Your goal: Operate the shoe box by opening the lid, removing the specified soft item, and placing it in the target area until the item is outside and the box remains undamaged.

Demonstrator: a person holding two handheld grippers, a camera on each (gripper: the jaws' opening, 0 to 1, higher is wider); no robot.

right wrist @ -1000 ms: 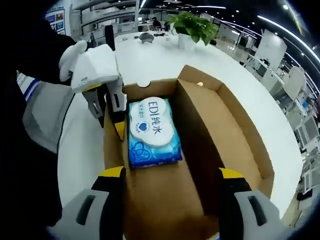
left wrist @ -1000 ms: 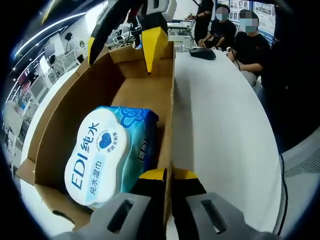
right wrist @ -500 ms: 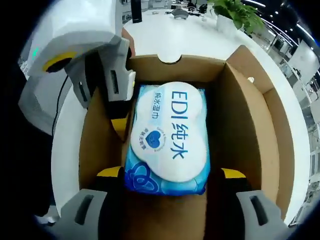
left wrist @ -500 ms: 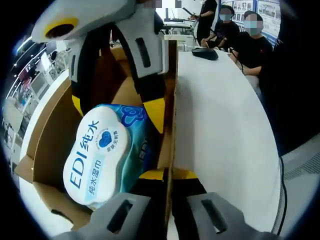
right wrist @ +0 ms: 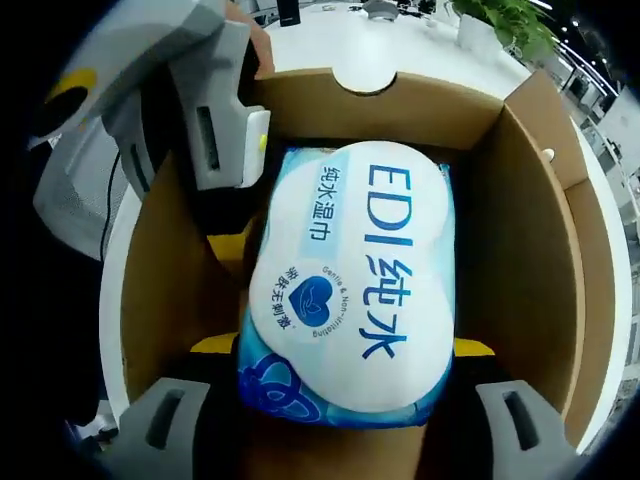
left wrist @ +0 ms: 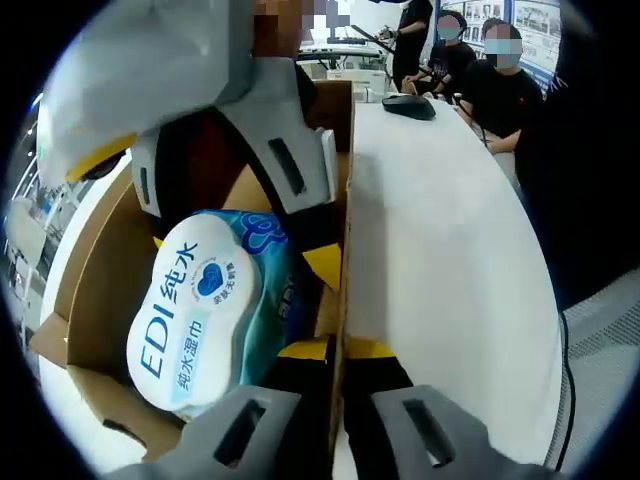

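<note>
An open brown cardboard shoe box lies on a white table. Inside lies a blue and white pack of wet wipes printed "EDI". My left gripper is shut on the box's side wall, pinching the cardboard edge; in the right gripper view it stands at the box's left wall. My right gripper is open and low inside the box, one jaw on each side of the pack's near end. The left gripper view shows it coming down from above, astride the pack.
The white table stretches to the right of the box. A black mouse lies at its far end, where people sit. A potted plant stands beyond the box.
My right gripper has come down into the box and closer to the pack, its jaws now flanking it. The left gripper stays clamped on the box wall.
</note>
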